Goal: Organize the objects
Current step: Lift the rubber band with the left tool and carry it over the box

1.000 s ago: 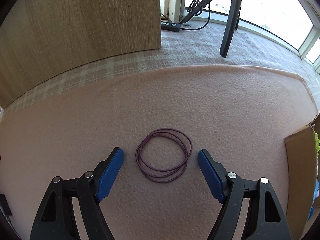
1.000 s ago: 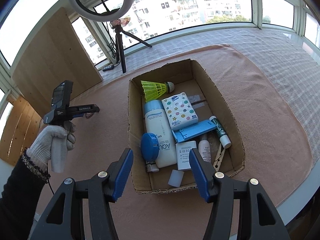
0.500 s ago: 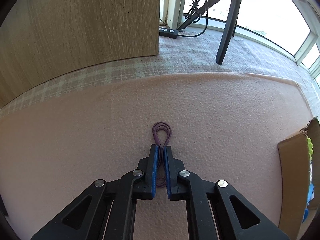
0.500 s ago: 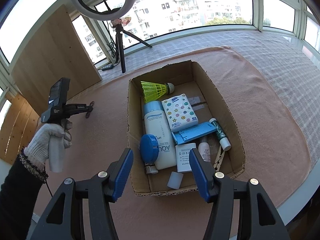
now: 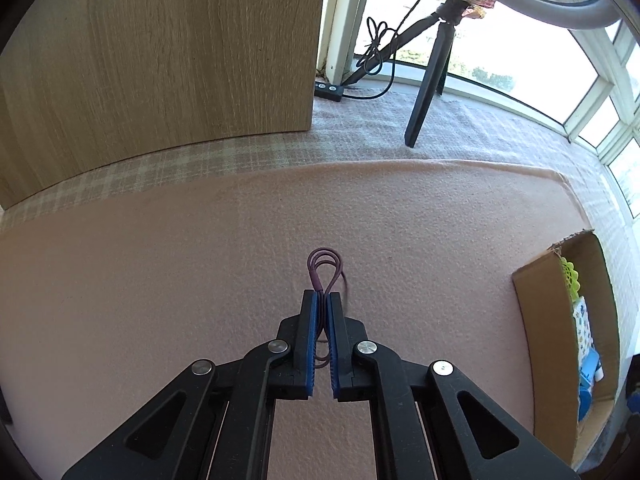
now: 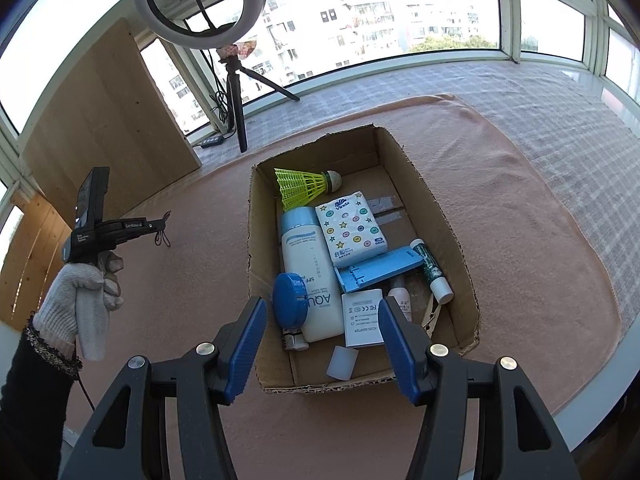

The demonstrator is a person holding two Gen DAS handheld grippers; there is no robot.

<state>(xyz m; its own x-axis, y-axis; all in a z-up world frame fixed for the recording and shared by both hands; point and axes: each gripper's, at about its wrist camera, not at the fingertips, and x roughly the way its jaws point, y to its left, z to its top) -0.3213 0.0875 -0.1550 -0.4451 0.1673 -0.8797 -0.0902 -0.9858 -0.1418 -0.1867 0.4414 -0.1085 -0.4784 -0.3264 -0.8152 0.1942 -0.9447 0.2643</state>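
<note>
Purple hair tie (image 5: 323,270), one, pinched in left hand-held gripper (image 5: 322,300).

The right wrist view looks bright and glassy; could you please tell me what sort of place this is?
Probably an enclosed balcony or sunroom in a high-rise flat, set up for filming. Curved windows look out on apartment blocks, a ring light stands on a tripod, and a blanket covers the work surface.

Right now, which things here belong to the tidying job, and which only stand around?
Job:
- purple hair ties, pinched in the left tongs
- cardboard box, already holding a shuttlecock

Standing around:
- ring light
- tripod
- wooden board
</note>
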